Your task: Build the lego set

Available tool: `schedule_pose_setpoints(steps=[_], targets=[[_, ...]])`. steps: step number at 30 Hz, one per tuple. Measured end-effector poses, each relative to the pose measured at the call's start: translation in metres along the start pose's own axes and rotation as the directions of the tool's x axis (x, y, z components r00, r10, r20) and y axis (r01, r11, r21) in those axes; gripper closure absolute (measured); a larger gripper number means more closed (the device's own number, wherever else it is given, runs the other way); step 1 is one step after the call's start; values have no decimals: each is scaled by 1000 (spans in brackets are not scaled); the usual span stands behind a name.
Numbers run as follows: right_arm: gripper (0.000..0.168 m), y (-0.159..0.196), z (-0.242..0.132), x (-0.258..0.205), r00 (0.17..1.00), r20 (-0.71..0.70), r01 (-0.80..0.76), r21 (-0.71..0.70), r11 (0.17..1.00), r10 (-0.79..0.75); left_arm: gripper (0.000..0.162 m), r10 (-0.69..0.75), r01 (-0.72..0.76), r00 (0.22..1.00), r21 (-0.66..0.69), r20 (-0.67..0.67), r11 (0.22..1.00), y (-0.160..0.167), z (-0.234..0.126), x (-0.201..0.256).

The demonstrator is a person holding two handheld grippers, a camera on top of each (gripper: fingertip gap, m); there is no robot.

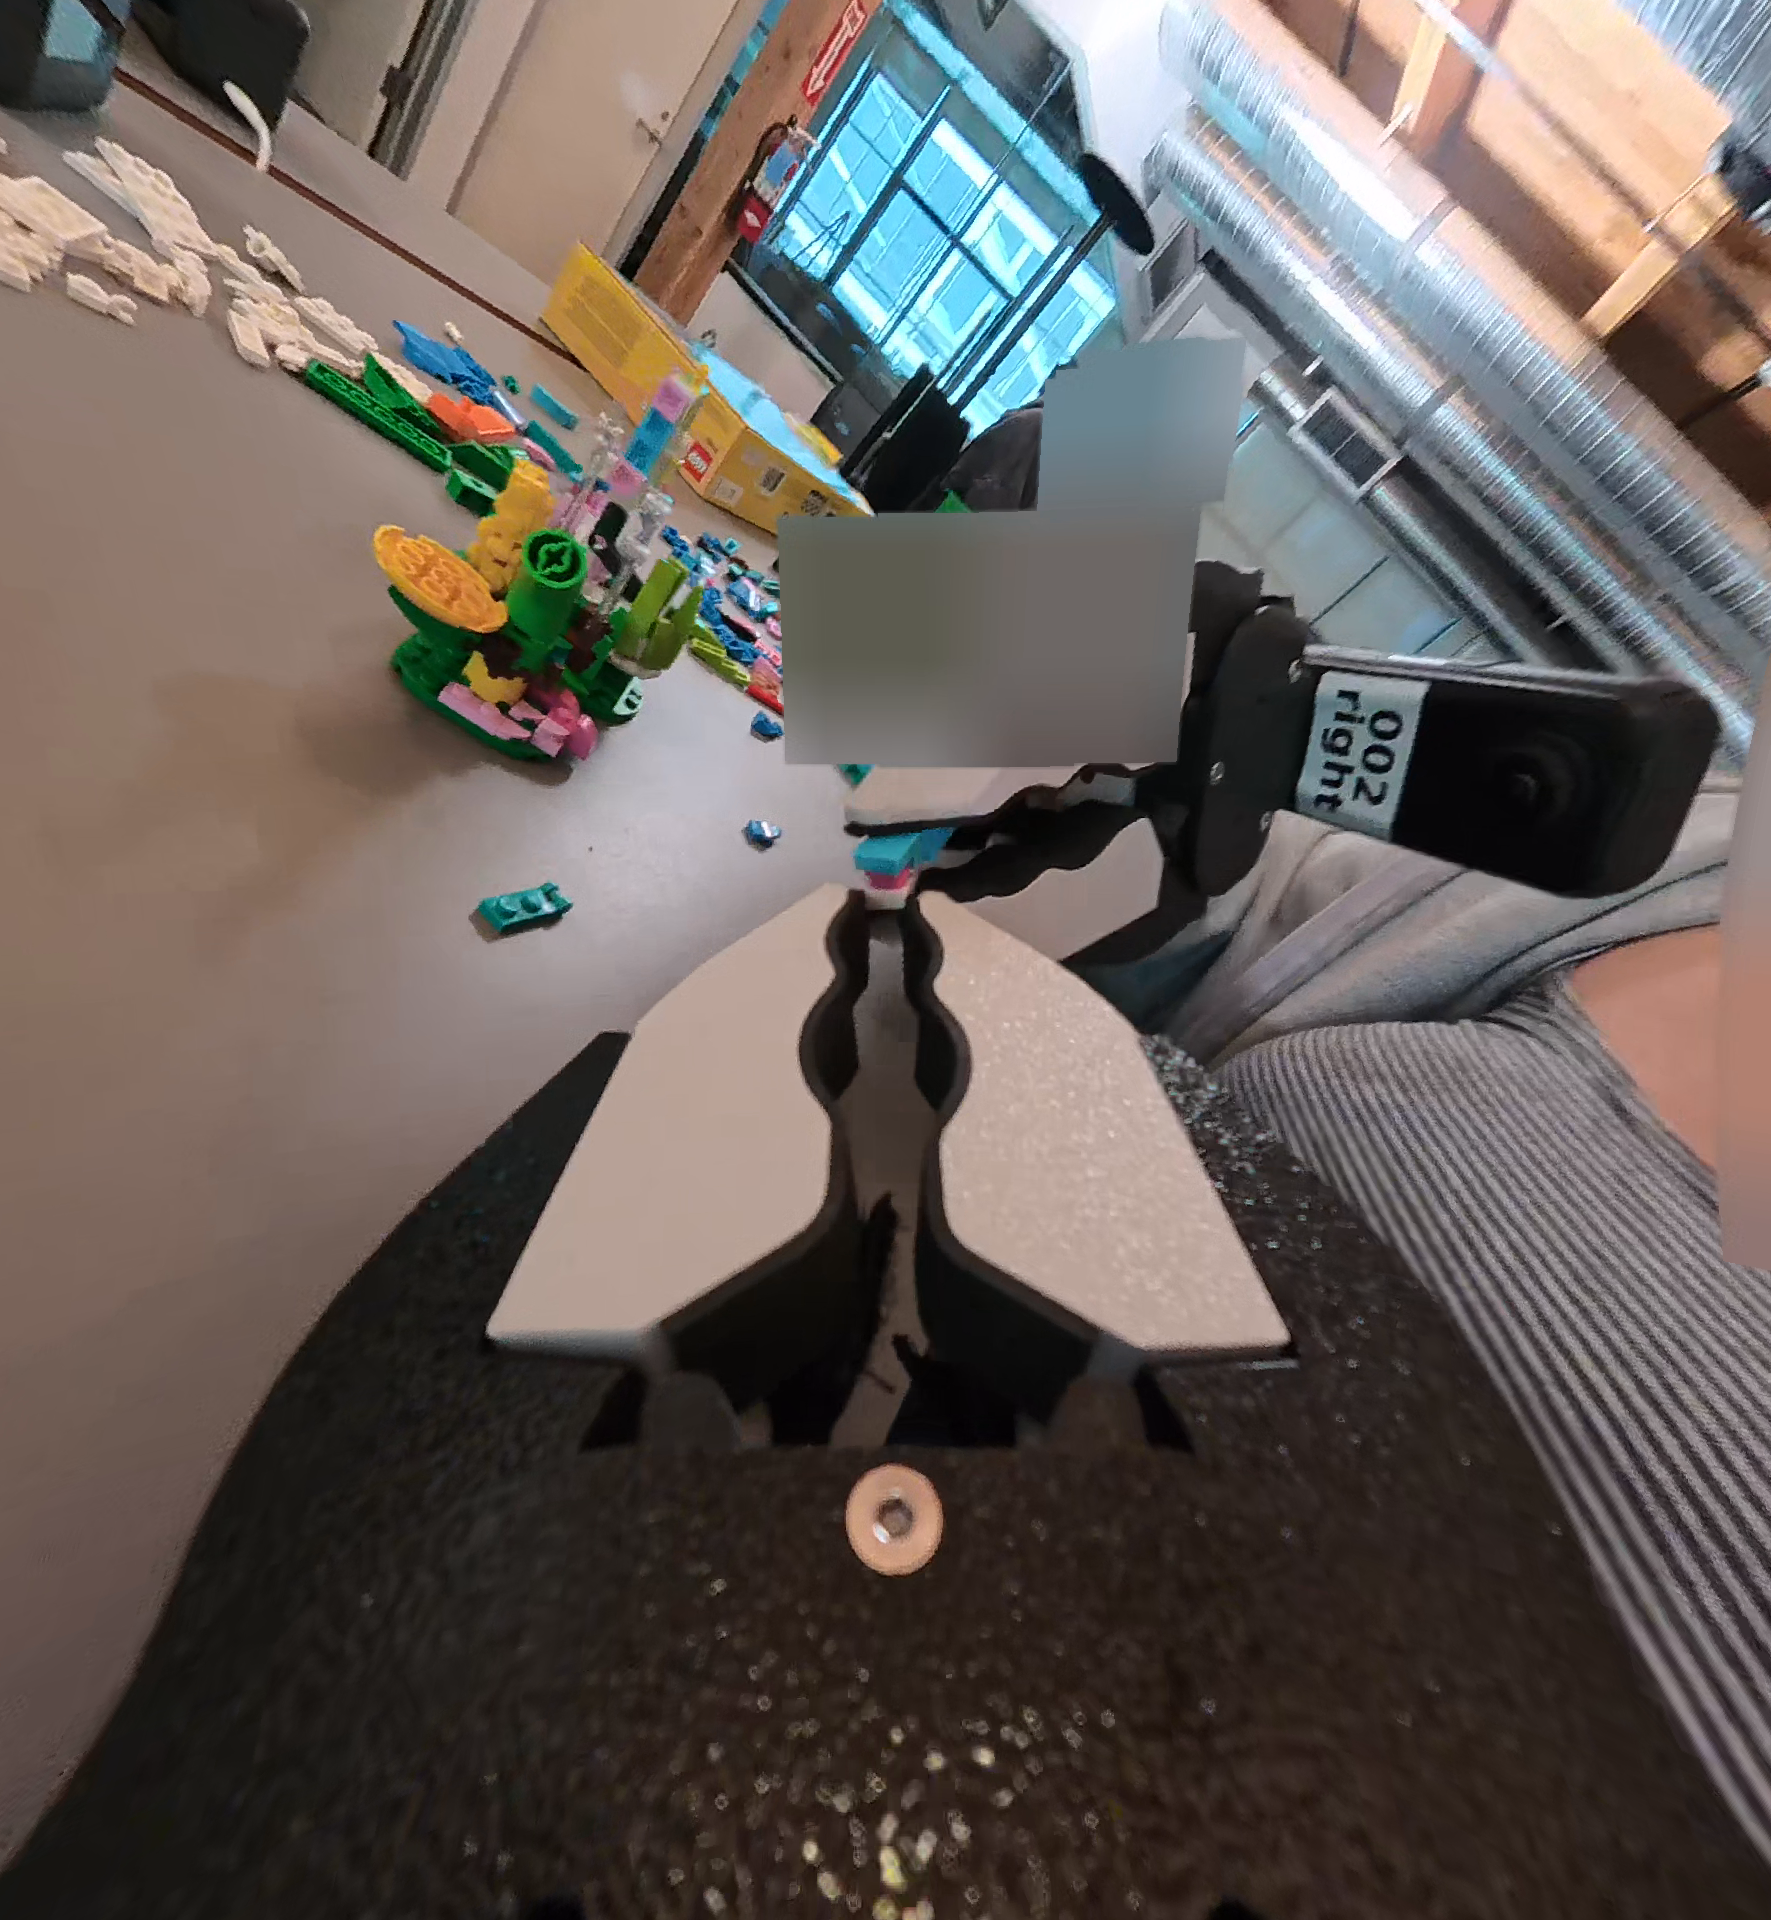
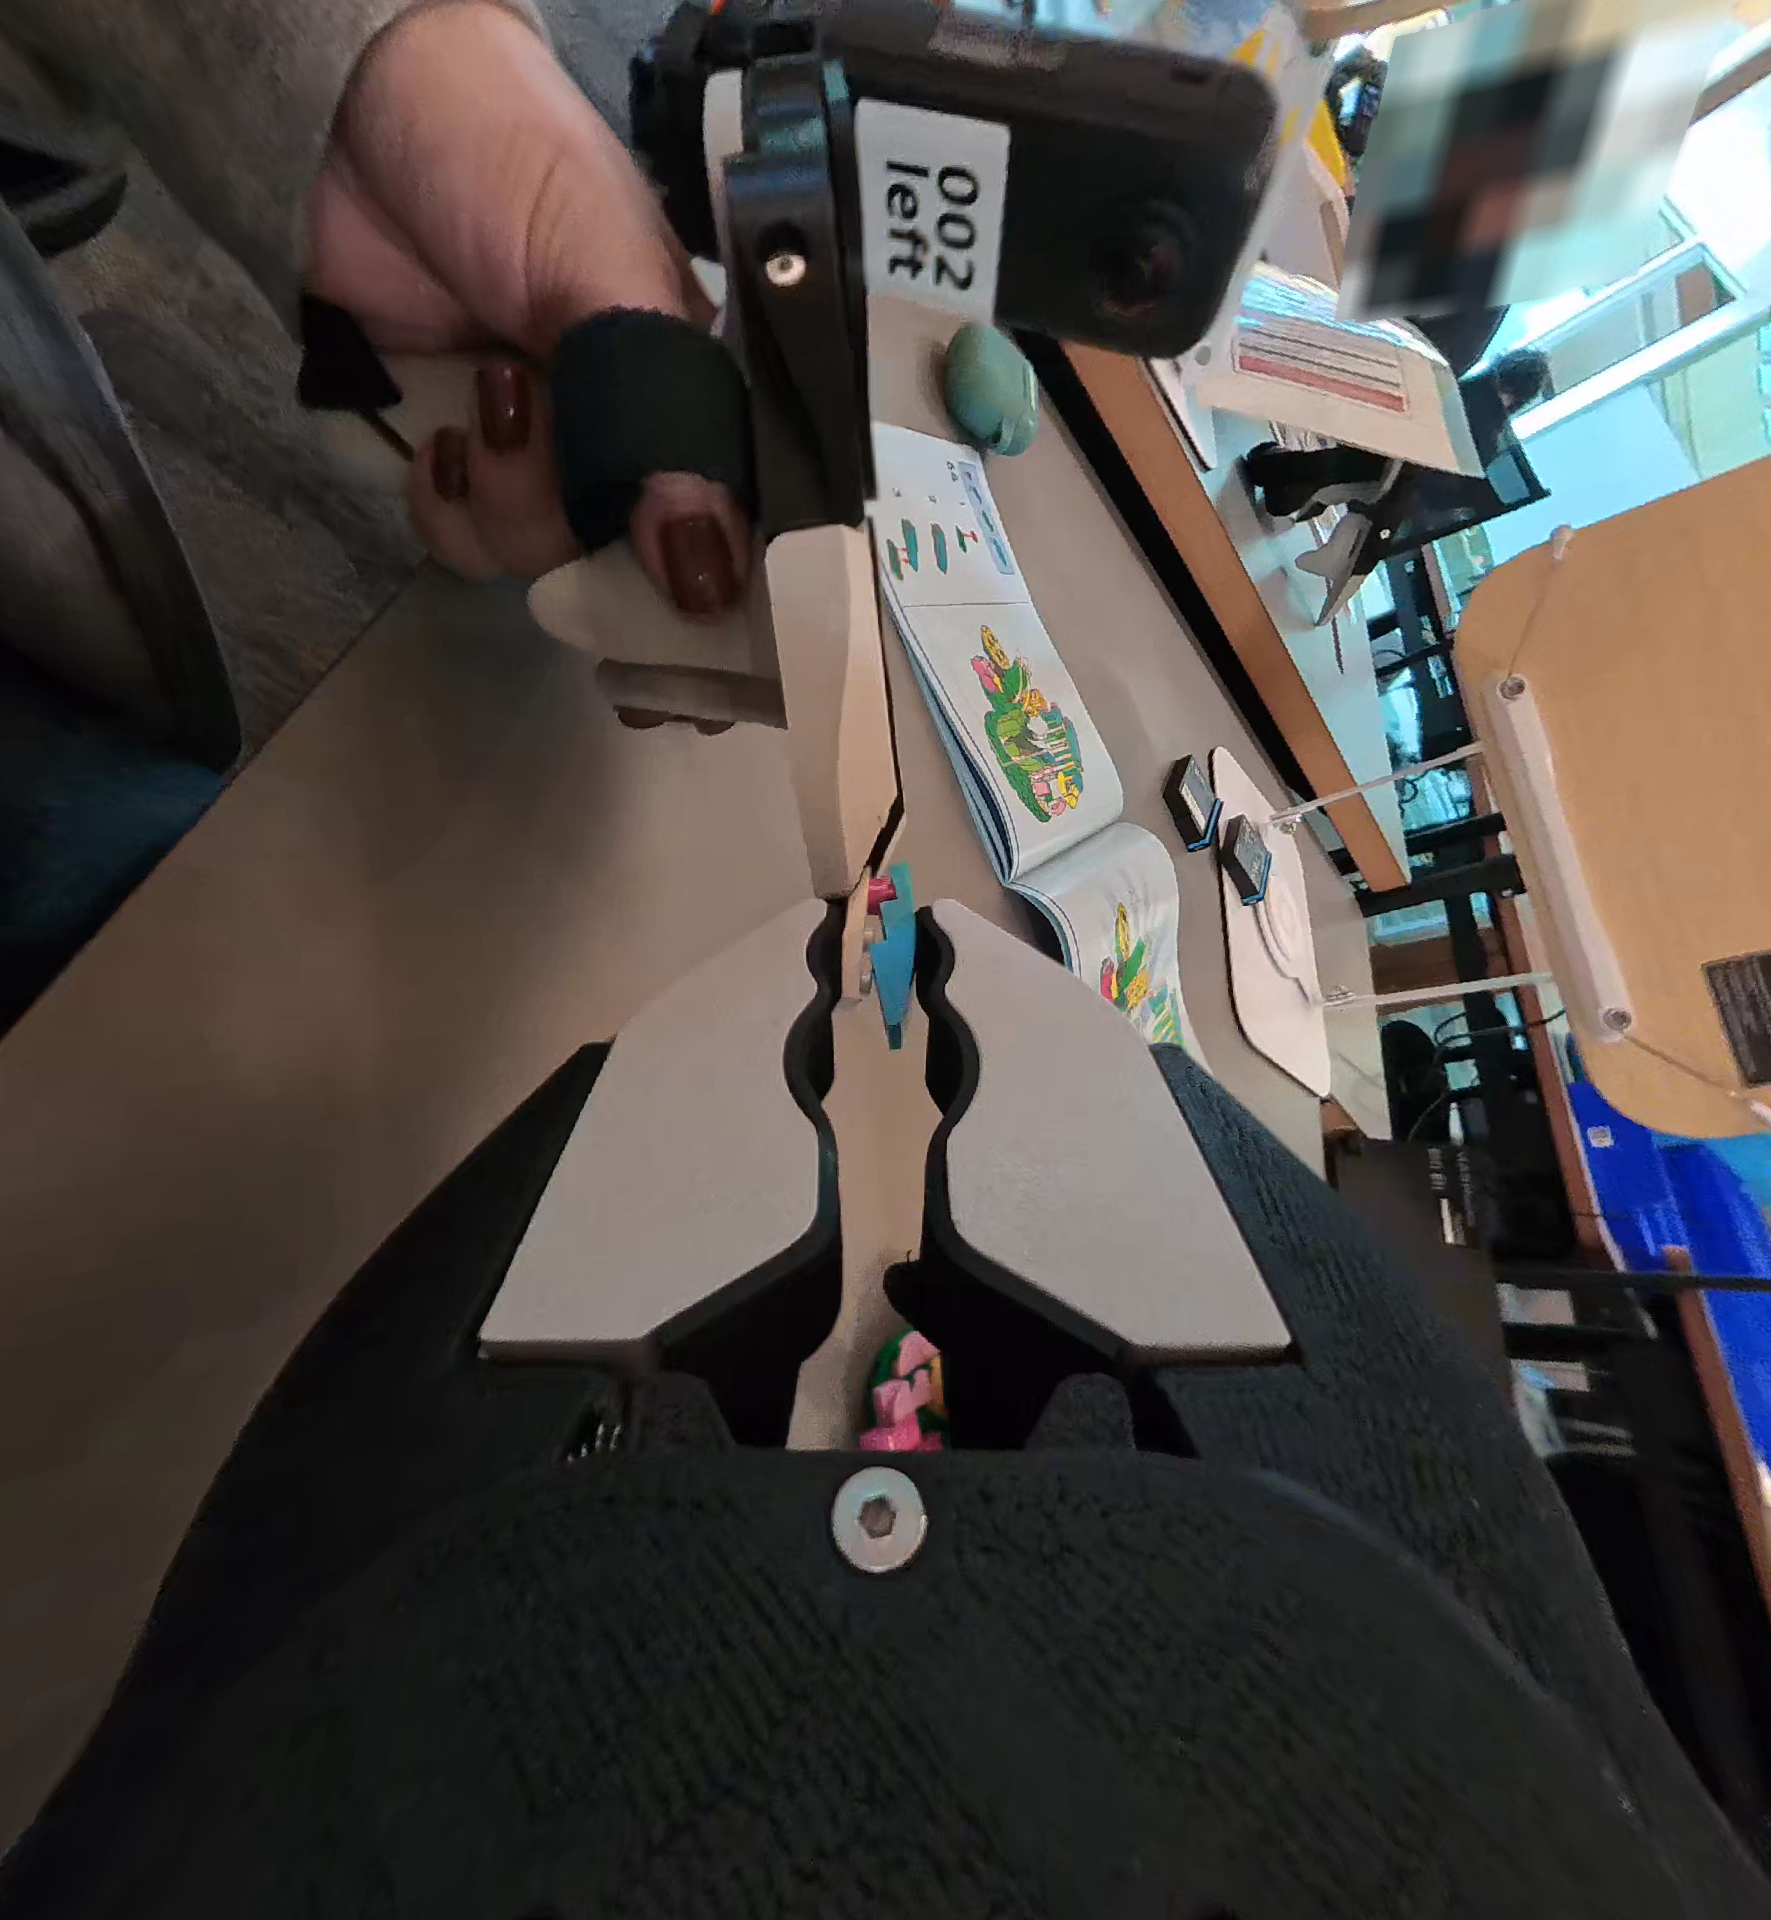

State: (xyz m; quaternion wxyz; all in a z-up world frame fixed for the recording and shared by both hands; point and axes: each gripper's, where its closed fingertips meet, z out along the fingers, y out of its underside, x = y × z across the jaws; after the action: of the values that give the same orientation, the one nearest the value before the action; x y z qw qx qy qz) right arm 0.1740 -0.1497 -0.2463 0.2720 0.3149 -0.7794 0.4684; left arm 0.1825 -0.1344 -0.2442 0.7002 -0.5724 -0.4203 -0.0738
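- A grey table [image 1: 133, 831] carries everything.
- A red fire extinguisher [image 1: 772, 171] hangs on a wooden post [image 1: 746, 145].
- Silver ducts [image 1: 1400, 312] run under the ceiling.
- A green oval case [image 2: 990, 387] lies on the table.
- Two small black batteries [image 2: 1219, 821] lie near a white pad [image 2: 1276, 935].

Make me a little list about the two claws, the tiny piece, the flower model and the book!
left claw: shut on tiny lego piece
right claw: shut on the same piece from the other side
tiny lego piece: teal, pink and white, held above the table
flower model: standing on the table, untouched
instruction booklet: open on the table
loose bricks: scattered beside the model
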Motion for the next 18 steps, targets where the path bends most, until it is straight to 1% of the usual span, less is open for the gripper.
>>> schedule_pose_setpoints(steps=[2, 6, 10, 14, 18], targets=[[156, 0, 0, 0, 1000, -10, -24, 2, 1000, 24, 156, -36, 36, 999, 9, -21, 999, -1, 0, 0], [156, -1, 1, 2, 996, -25, -82, 13, 997, 82, 156, -47, 48, 998, 16, -30, 999, -2, -1, 0], [156, -5, 0, 4, 989, -25, -141, 57, 988, 143, 156, -66, 68, 996, 35, -65, 997, -5, -2, 4], [156, -9, -3, 6, 988, -29, -150, 109, 983, 154, 156, -82, 87, 991, 47, -104, 995, -7, -3, 8], [157, -9, -4, 7, 990, -37, -134, 117, 984, 139, 154, -101, 108, 988, 61, -119, 992, -9, -3, 9]])
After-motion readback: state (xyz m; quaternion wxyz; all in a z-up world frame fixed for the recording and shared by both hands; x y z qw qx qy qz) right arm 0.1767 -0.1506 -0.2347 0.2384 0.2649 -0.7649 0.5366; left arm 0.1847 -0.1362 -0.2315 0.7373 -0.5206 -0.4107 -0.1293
